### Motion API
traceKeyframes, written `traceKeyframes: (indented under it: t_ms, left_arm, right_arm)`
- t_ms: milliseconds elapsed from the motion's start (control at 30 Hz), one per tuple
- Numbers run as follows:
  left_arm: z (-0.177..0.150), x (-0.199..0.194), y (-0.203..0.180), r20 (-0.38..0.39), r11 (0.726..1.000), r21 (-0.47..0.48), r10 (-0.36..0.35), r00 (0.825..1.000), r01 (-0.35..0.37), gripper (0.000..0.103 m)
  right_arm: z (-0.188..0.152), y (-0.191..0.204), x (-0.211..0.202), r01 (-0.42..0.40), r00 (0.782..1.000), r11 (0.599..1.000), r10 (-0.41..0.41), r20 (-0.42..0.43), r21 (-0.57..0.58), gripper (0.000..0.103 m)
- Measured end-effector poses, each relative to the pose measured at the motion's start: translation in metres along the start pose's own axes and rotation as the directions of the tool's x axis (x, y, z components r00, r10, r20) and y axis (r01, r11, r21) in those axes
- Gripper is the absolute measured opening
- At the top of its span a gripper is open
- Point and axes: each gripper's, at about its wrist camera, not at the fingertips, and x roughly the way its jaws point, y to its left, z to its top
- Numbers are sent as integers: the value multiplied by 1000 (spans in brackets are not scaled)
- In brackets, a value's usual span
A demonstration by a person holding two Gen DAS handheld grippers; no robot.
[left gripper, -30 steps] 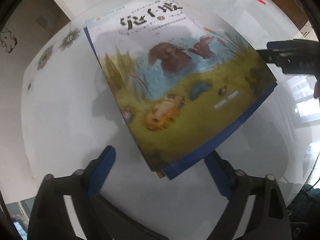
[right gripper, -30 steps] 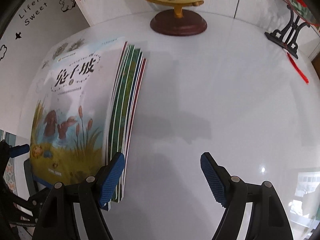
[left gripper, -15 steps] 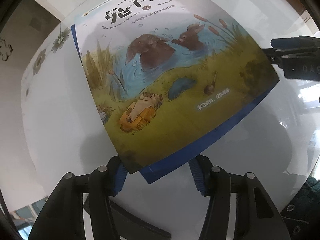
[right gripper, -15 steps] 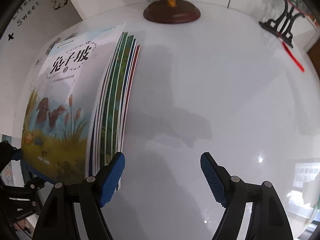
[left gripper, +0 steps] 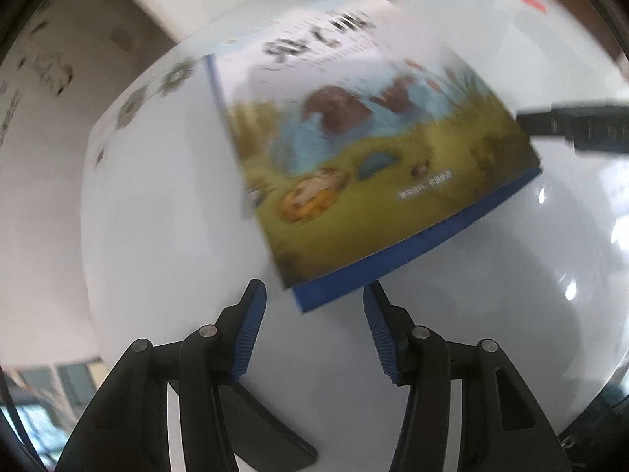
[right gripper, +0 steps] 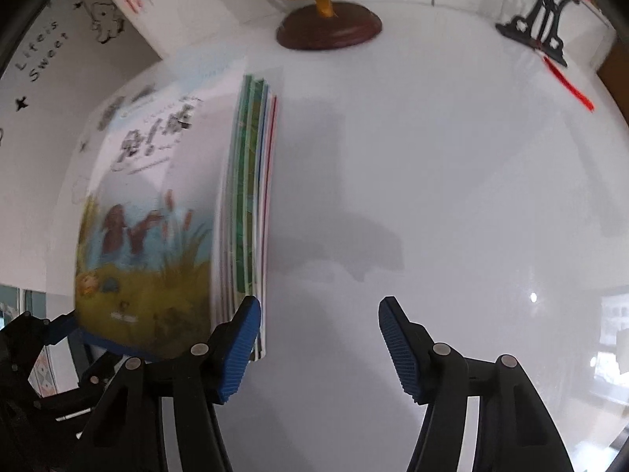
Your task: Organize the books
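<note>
One stack of picture books [left gripper: 377, 165] lies flat on the white counter [right gripper: 452, 196] — exact count unreadable, several thin spines. Left gripper [left gripper: 314, 326]: fingers apart, stack's blue corner between them, untouched. Right gripper [right gripper: 318, 334]: fingers just narrowed, apart, left pad against the stack's edge. One globe [right gripper: 326, 23], one black stand [right gripper: 538, 27] behind.

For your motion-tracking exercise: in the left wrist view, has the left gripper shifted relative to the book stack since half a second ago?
Yes. The left gripper has backed off the book stack; the stack's corner now lies beyond its fingertips.
</note>
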Motion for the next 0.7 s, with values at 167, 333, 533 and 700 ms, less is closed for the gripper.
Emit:
traceKeyframes:
  t_ms: [167, 333, 533, 700]
  left_arm:
    - [-8, -8, 28, -2, 993, -98, -60, 998, 60, 54]
    - [5, -24, 63, 18, 986, -157, -48, 999, 50, 54]
    - [71, 8, 107, 7, 979, -203, -28, 1000, 29, 55]
    - [121, 48, 115, -17, 984, -178, -18, 1000, 15, 55]
  right_arm:
    - [-4, -3, -9, -19, 1000, 999, 19, 16, -26, 61]
    - [15, -16, -3, 7, 1000, 1000, -7, 12, -15, 61]
    - [61, -16, 0, -2, 999, 1000, 1, 38, 26, 61]
    - [95, -11, 17, 17, 999, 998, -20, 43, 64, 61]
